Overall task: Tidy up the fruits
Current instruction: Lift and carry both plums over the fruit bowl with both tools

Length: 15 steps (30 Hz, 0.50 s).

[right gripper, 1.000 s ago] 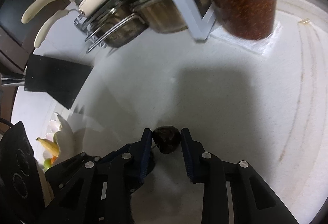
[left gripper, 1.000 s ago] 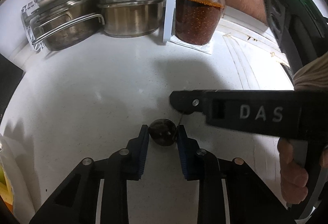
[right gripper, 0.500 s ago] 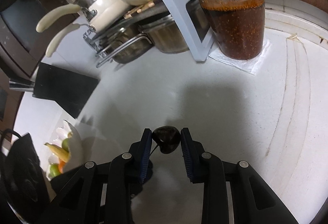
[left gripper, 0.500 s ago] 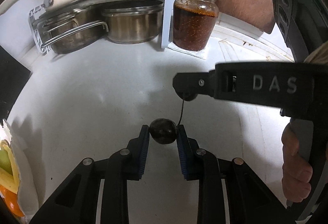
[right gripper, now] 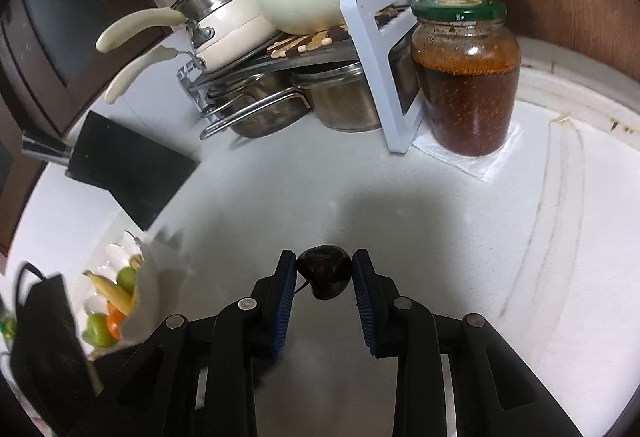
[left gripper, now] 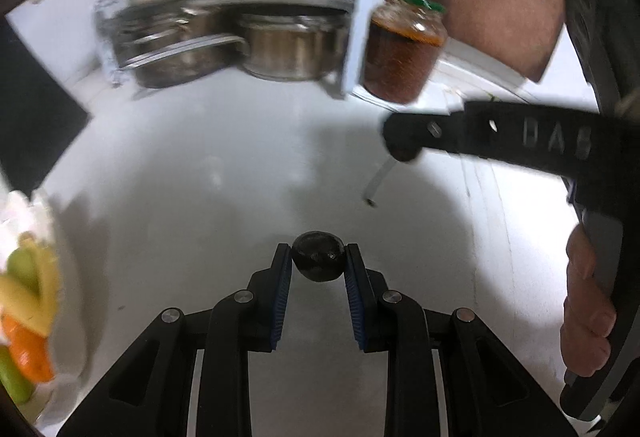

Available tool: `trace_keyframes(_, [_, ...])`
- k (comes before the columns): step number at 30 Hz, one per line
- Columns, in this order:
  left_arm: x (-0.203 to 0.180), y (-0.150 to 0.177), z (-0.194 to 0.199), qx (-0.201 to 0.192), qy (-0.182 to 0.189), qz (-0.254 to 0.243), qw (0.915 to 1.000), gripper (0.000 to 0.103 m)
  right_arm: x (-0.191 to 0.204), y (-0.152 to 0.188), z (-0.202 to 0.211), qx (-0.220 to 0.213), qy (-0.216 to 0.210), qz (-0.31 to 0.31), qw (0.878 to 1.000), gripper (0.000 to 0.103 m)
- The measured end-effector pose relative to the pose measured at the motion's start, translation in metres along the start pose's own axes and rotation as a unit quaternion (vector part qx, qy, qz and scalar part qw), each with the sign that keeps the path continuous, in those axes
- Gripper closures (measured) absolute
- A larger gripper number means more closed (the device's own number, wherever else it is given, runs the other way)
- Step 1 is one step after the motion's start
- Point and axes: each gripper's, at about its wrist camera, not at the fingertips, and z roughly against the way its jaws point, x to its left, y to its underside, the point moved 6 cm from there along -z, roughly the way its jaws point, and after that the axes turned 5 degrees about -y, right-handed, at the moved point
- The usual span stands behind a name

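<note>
Motion blur is smearing the left wrist view: the pots [left gripper: 280, 45], jar [left gripper: 404, 53] and fruit bowl [left gripper: 28, 301] are looking soft. The right wrist view is staying sharp. Soft overhead light is casting broad grey shadows on the white worktop [right gripper: 460, 237]. Fisheye bending is darkening both frames' corners.
</note>
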Motion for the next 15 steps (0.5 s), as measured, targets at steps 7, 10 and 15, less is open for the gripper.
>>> trace_keyframes(7, [0.017, 0.003, 0.037, -0.035, -0.039, 0.027, 0.9983, 0.076, 0.013, 0.009, 0.011, 0.000, 0.013, 0.035, 0.999, 0.073])
trace_keyframes(10, [0.024, 0.005, 0.050, -0.040, -0.045, 0.040, 0.9974, 0.076, 0.019, 0.014, 0.019, 0.001, 0.017, 0.048, 0.999, 0.073])
trace_keyframes(15, [0.035, 0.010, 0.075, -0.053, -0.052, 0.065, 0.9951, 0.076, 0.031, 0.023, 0.031, 0.001, 0.016, 0.068, 0.998, 0.073])
